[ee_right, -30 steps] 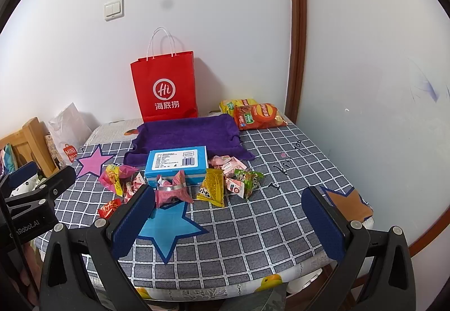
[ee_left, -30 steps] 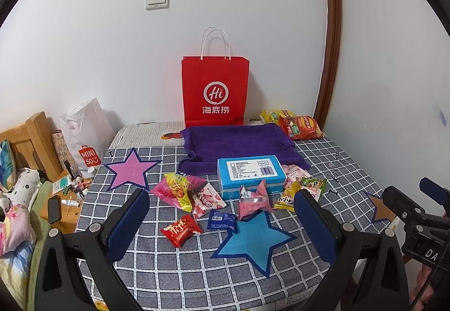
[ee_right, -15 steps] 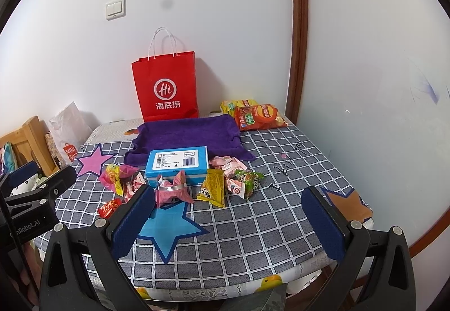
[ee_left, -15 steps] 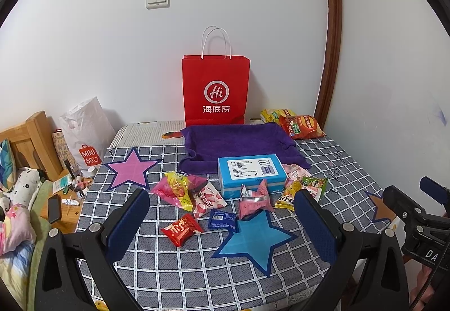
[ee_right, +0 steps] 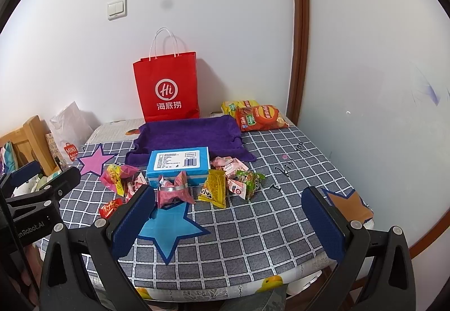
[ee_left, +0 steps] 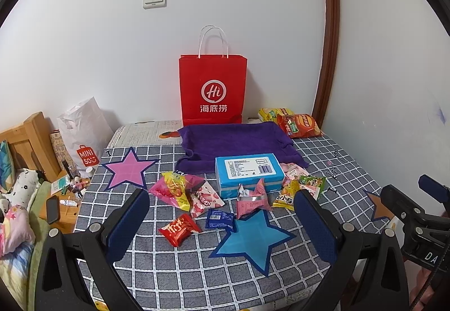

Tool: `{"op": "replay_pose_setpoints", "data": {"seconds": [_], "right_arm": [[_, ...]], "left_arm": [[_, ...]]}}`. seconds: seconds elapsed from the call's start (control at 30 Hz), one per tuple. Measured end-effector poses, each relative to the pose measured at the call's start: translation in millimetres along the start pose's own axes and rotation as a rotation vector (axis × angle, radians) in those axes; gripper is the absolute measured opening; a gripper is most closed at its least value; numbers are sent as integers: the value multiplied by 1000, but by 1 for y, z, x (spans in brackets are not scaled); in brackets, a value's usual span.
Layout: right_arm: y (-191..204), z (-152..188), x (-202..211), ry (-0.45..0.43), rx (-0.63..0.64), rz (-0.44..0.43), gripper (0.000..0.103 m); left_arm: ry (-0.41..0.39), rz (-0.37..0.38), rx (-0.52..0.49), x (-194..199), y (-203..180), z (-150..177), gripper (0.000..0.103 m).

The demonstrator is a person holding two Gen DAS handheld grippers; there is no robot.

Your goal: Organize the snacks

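- Your left tongs stood wide and empty at the frame's bottom.
- Your right tongs gaped wide, empty too.
- Snack packets lay mid-frame on the checked tabletop, around the blue box.

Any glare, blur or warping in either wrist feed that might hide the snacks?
Left wrist view: sharp, evenly lit, red paper bag slightly overexposed, brown door frame bowed by the fisheye. Right wrist view: also sharp, a dark smudge shows over the white wall, clear of the blue carton; black corners in both.
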State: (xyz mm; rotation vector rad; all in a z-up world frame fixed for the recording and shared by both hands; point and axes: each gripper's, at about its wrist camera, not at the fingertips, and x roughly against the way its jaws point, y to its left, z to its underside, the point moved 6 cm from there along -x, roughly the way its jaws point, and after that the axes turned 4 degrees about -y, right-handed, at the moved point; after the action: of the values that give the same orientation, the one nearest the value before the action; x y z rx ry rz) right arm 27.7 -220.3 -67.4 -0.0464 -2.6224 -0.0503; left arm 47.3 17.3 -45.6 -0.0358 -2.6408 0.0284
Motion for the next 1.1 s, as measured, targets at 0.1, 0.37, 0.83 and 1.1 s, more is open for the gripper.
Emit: {"op": "replay_pose_setpoints", "data": {"seconds": [0.1, 0.37, 0.83, 1.1], "right_arm": [[2, -1, 3, -10, -1, -4, 102], [1, -3, 1, -19, -16, -17, 102], [-7, 8, -61, 45, -18, -11, 102], [-34, 30, -117, 129, -28, 50, 95]], "left_arm": [[0, -2, -8, -1, -2, 0, 103], [2, 3, -17, -8, -4, -2, 103], [55, -42, -17, -66, 13, 13, 103], [180, -74, 10, -126, 38, 49, 102]]}}
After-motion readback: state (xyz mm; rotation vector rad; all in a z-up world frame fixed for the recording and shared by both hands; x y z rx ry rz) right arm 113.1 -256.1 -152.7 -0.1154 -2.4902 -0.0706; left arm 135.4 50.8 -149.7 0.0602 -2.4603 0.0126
